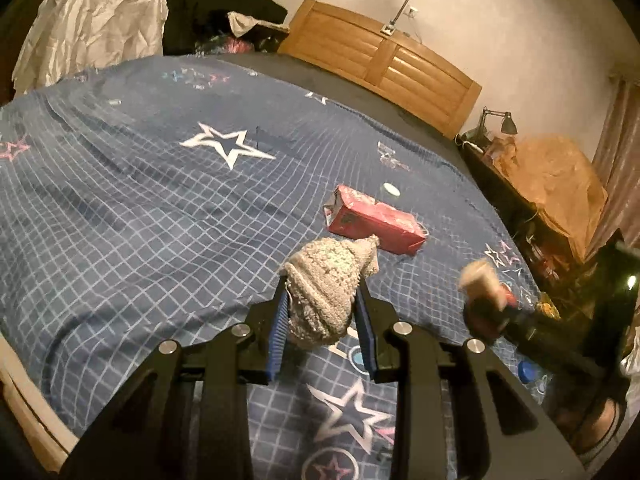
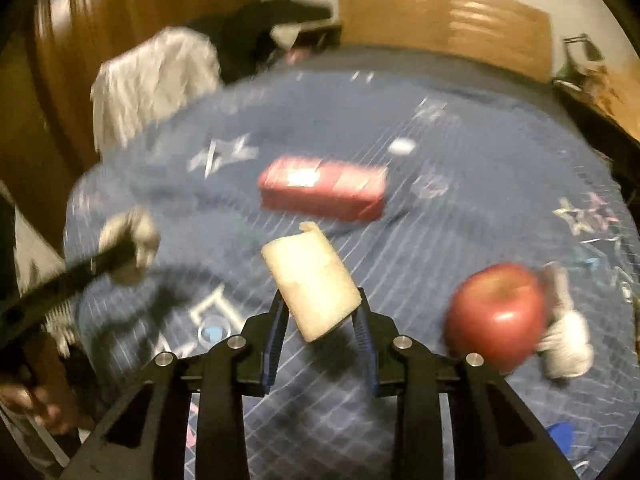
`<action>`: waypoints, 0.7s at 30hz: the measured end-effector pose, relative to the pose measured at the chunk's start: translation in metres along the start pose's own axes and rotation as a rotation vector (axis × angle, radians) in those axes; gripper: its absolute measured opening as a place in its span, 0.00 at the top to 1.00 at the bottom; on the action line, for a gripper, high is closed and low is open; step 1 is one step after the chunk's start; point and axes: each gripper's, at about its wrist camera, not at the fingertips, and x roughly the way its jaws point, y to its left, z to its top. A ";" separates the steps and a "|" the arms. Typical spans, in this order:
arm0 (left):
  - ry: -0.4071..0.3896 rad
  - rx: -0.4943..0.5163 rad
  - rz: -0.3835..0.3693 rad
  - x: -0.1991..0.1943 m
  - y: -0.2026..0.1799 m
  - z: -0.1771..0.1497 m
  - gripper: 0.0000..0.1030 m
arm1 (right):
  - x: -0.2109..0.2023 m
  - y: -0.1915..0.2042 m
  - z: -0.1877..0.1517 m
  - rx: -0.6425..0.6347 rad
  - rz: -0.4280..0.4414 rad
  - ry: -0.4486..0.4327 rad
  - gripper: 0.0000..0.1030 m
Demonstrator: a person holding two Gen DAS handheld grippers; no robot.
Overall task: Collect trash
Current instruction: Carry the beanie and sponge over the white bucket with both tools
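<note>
My left gripper (image 1: 322,300) is shut on a beige knitted piece (image 1: 328,288) and holds it above the blue star-patterned bed cover (image 1: 160,200). My right gripper (image 2: 320,312) is shut on a cream cardboard tube (image 2: 312,280), also held above the bed; it shows blurred in the left wrist view (image 1: 480,276). A flattened red carton (image 1: 374,220) lies on the cover ahead, also in the right wrist view (image 2: 324,190). A small white cap (image 1: 391,189) lies just beyond it. The left gripper with its knitted piece shows blurred at the left of the right wrist view (image 2: 128,240).
A red apple (image 2: 496,316) and a white rolled cloth (image 2: 568,344) lie on the bed at the right. A blue cap (image 1: 528,370) lies near the bed's right edge. A wooden headboard (image 1: 384,60), a white-draped chair (image 1: 92,28) and a cluttered side desk (image 1: 552,184) surround the bed.
</note>
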 end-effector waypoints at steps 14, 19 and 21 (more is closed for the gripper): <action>-0.055 0.158 -0.034 -0.043 -0.074 -0.018 0.71 | -0.174 -0.064 -0.051 0.111 -0.028 -0.228 0.67; -0.083 0.218 -0.046 -0.058 -0.106 -0.033 0.71 | -0.224 -0.068 -0.092 0.132 -0.037 -0.263 0.67; -0.100 0.246 -0.041 -0.065 -0.120 -0.041 0.71 | -0.234 -0.069 -0.104 0.148 -0.035 -0.269 0.67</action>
